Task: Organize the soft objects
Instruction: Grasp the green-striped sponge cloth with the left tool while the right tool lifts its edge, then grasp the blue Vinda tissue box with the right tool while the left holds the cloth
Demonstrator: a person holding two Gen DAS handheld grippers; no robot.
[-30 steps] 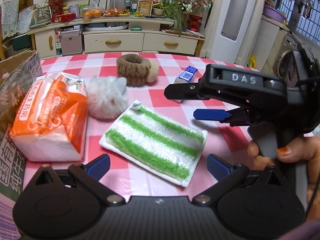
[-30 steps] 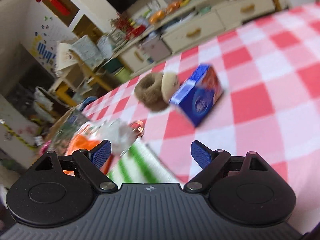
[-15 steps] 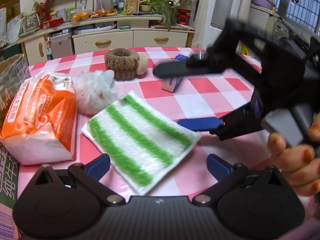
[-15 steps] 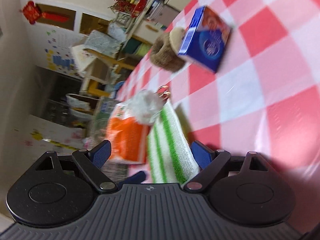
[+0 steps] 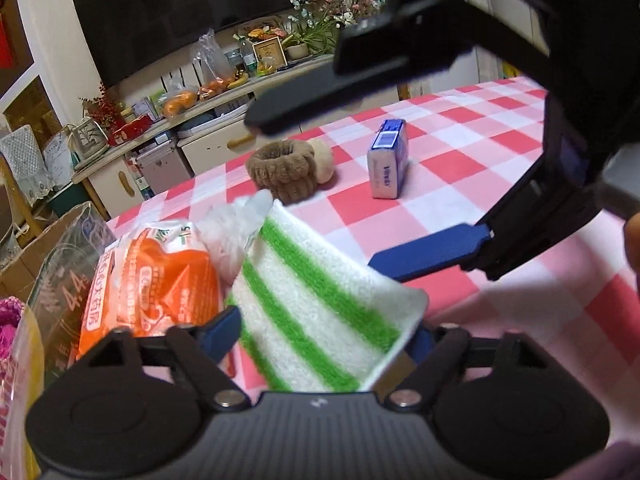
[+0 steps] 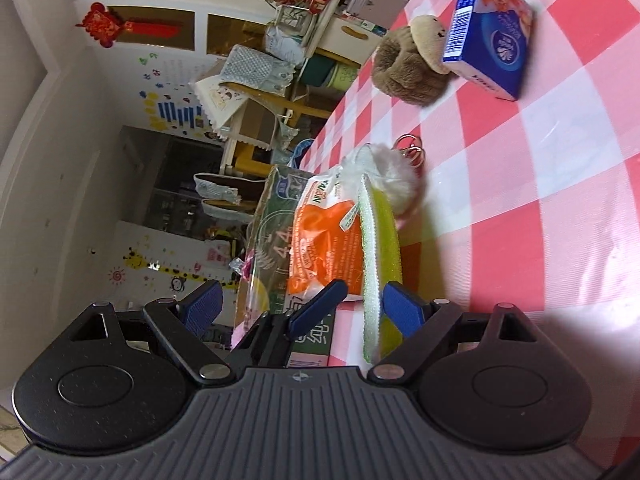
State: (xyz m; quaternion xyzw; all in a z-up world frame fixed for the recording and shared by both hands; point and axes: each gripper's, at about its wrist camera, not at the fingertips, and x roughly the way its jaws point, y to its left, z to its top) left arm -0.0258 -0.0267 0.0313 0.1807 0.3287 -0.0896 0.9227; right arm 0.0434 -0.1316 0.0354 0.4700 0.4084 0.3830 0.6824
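Note:
The green-and-white striped sponge cloth (image 5: 312,304) is tilted up off the table, seen edge-on (image 6: 372,264) in the right wrist view. My left gripper (image 5: 320,336) has the cloth between its fingers and its jaws are closing; one left finger (image 6: 316,308) still shows a gap to the cloth. My right gripper (image 5: 316,196) stands wide open, lower pad under the cloth's right edge, upper finger far above. In its own view the right gripper (image 6: 300,306) straddles the cloth. A white fluffy pompom (image 5: 232,228) lies just behind.
An orange tissue pack (image 5: 156,276) lies left of the cloth, beside a cardboard box (image 5: 60,272) at the table's edge. A brown plush ring (image 5: 284,172) and a blue tissue box (image 5: 388,164) sit farther back on the red-checked table (image 5: 460,152).
The cloth lay flat before and is now tipped up. The right gripper rolled and slid its lower finger under the cloth's edge. The left jaws have narrowed around the cloth.

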